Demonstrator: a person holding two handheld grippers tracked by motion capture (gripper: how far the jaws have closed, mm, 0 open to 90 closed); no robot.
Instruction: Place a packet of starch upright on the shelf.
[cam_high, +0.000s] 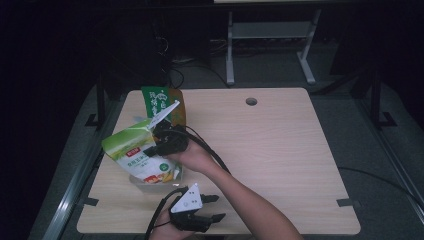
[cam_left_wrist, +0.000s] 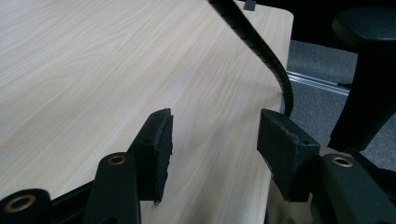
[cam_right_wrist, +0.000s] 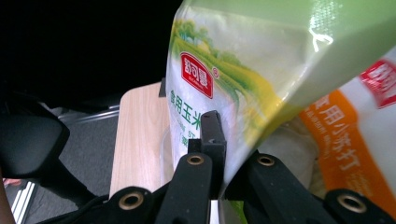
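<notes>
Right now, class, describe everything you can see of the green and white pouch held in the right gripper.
The green and white pouch is a glossy plastic food bag, green at the top with a field picture, white below, with a red logo and green Chinese print. It is tilted over a clear container near the table's left edge. The right gripper is shut on its lower part. An orange and white pouch lies against it.

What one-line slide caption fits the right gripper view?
Right claw shut on a green-and-white pouch, with an orange-labelled bag behind it.
</notes>
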